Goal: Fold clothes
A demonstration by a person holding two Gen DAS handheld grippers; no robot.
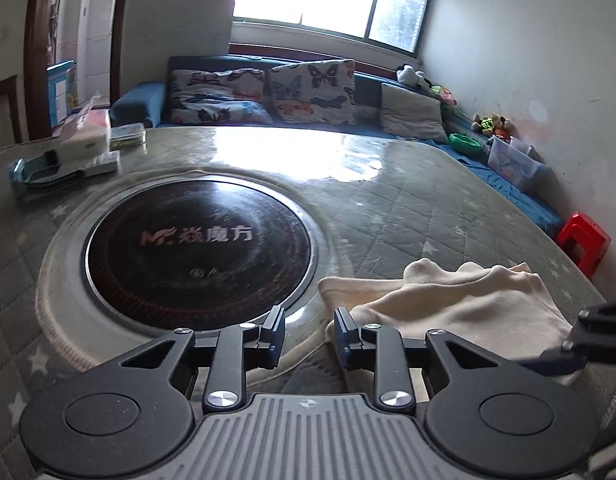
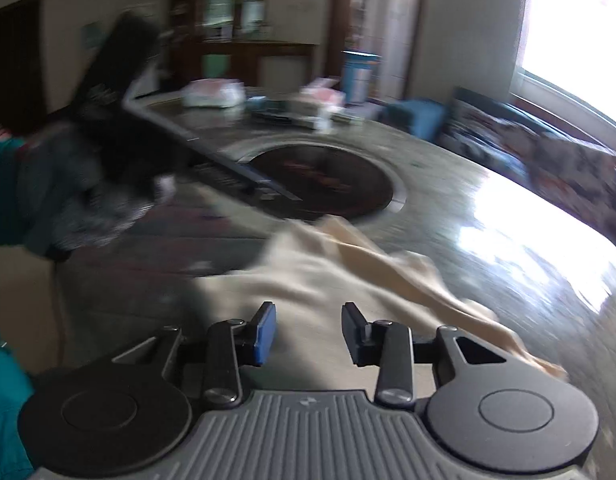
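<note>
A cream garment [image 1: 447, 300] lies crumpled on the quilted, glass-topped round table [image 1: 387, 208], just right of the black round cooktop [image 1: 200, 248]. My left gripper [image 1: 309, 334] hovers at the garment's left edge, open, with nothing between its fingers. The tip of the right gripper [image 1: 587, 340] shows at the right edge, over the cloth. In the blurred right wrist view, my right gripper [image 2: 309, 332] stands open above the cream garment [image 2: 308, 272], not pinching it. The left gripper [image 2: 120, 148] is a dark smear at the upper left, near the cooktop [image 2: 327, 176].
Tissue packs and small boxes [image 1: 84, 140] sit on the table's far left. A blue sofa with butterfly cushions [image 1: 308, 92] runs under the window. A red stool [image 1: 583, 240] stands past the table's right edge. A teal sleeve [image 2: 4, 392] shows at lower left.
</note>
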